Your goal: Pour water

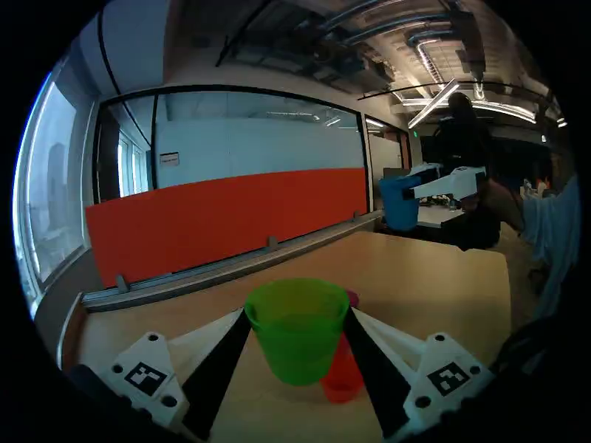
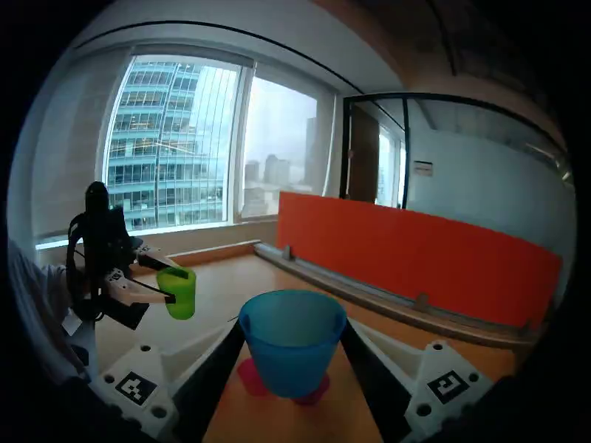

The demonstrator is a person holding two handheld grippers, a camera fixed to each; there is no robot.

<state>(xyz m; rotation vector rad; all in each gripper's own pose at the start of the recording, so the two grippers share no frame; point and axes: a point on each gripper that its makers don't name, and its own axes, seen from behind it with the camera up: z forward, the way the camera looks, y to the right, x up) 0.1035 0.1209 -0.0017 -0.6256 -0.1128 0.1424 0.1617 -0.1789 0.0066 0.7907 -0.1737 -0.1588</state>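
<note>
- Green cup: lower centre, clamped upright by left gripper, presumably so nothing spills.
- Blue cup: lower centre, grasped level by right gripper, well apart, pouring not yet begun.

We see a pale wooden tabletop across the lower half of the left gripper view. At centre left it is backed by a long orange partition panel sitting on a grey metal rail. Above the panel stands a black-framed glass wall. At upper right we find exposed ceiling pipes and a bright strip light. In the right gripper view, tall windows at upper left let in grey daylight and show a glass-fronted tower outside.
</note>
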